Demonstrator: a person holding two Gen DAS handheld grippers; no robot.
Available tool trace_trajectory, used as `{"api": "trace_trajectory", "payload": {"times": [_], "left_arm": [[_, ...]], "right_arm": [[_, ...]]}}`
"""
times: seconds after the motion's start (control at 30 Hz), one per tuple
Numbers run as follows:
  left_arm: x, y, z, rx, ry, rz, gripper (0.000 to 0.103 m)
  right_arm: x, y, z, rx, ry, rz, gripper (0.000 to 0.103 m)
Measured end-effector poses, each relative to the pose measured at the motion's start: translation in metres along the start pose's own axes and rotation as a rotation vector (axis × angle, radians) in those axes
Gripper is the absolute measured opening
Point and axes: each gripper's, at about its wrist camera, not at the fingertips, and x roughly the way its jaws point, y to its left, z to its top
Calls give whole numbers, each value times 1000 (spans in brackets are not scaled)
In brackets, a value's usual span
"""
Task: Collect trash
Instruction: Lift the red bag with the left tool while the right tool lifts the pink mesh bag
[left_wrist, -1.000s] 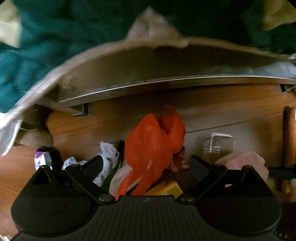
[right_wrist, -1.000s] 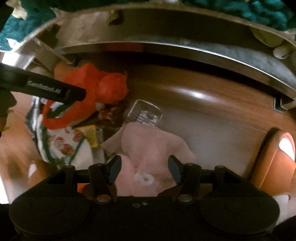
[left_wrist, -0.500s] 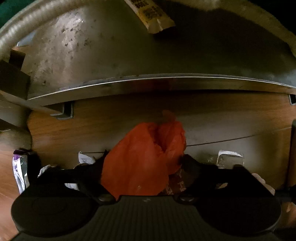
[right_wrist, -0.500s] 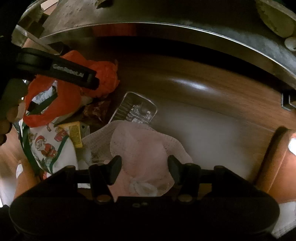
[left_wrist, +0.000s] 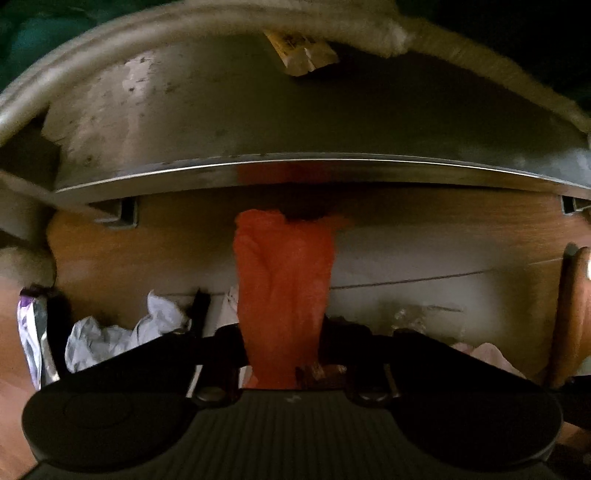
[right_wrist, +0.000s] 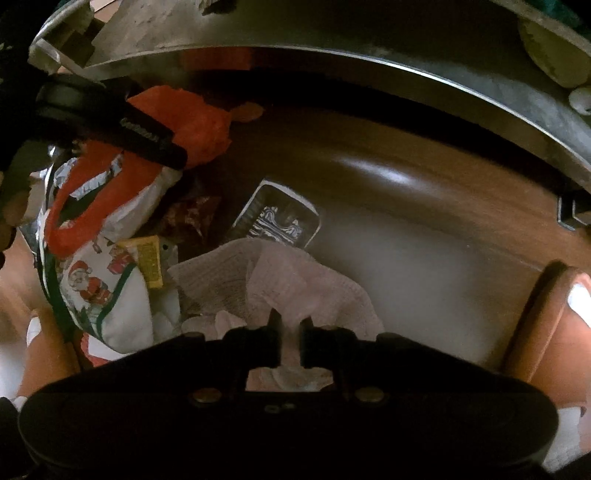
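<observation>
A heap of trash lies on a wooden floor under a metal frame. My left gripper (left_wrist: 282, 339) is closing and its fingers squeeze an orange plastic bag (left_wrist: 284, 280), which bunches into a narrow strip between them. In the right wrist view that same orange bag (right_wrist: 192, 122) shows at upper left with the left gripper's black finger across it. My right gripper (right_wrist: 290, 341) is closing too, and its pads pinch a fold of pale pink paper towel (right_wrist: 295, 284) lying at the near edge of the heap.
A Santa-print bag (right_wrist: 96, 291), a yellow wrapper (right_wrist: 149, 260), a clear plastic tray (right_wrist: 280, 218) and crumpled white paper (left_wrist: 122, 336) lie in the heap. A purple foil packet (left_wrist: 31, 332) is at far left. The metal rail (left_wrist: 314, 173) curves overhead; a brown curved chair part (right_wrist: 539, 317) stands at right.
Both grippers went from wide open to nearly shut, the left onto the orange bag, the right onto the pink paper towel. The orange bag is now squeezed into a narrow strip.
</observation>
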Motion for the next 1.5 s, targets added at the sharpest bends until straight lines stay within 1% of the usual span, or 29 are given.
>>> {"api": "trace_trajectory", "payload": {"times": [0.07,0.13,0.17,0.23,0.33,0.43,0.5,0.57,0.67,0.77,0.8,0.83,0.87,0.9,0.97,1.03,1.23,1.4,1.43,1.47,1.5], "left_arm": [[-14,3,-4,-14,-5,-6,19],[-30,5,-8,-29,-15,-20,15],[-39,4,-10,-39,-18,-24,15],[-53,5,-14,-52,-23,-26,10],[-79,4,-23,-72,-35,-30,9],[-100,4,-28,-80,-62,-29,10],[-108,5,-27,-78,-72,-33,10],[-109,3,-23,-74,-82,-13,10],[-106,2,-14,-71,-68,-23,10],[-92,-2,-6,-58,-51,-2,18],[-87,-2,-4,-52,-48,9,28],[-80,-3,-2,-45,-45,20,45],[-74,-2,-1,-42,-45,29,57],[-67,-2,1,-46,-53,40,74],[-55,0,6,-54,-67,36,76],[-40,0,13,-51,-64,33,76],[-3,-6,35,-55,-63,80,76],[18,-11,35,-33,-55,122,74],[22,-12,34,-25,-54,130,73],[24,-13,32,-18,-57,138,68],[26,-14,31,-14,-56,135,58]], "right_arm": [[-12,1,0,11,-9,1,8],[-25,2,1,22,-19,-1,8],[-33,4,1,22,-29,-4,7],[-50,6,1,24,-52,-2,7],[-79,10,-2,40,-81,-19,7],[-118,13,-6,54,-113,-30,7],[-144,13,-8,73,-128,-19,7],[-169,11,-10,100,-154,18,7],[-187,9,-7,118,-186,46,7],[-178,6,4,124,-186,66,7],[-175,4,7,132,-179,74,7],[-170,3,10,140,-168,81,7],[-166,5,10,142,-161,82,7],[-162,6,11,138,-157,77,7],[-154,7,11,134,-140,62,7],[-147,5,10,153,-108,69,7],[-133,7,9,183,-58,73,7],[-127,8,10,202,-30,97,7],[-127,8,10,204,-27,103,7],[-127,9,11,206,-27,106,7],[-127,10,10,207,-26,106,7]]}}
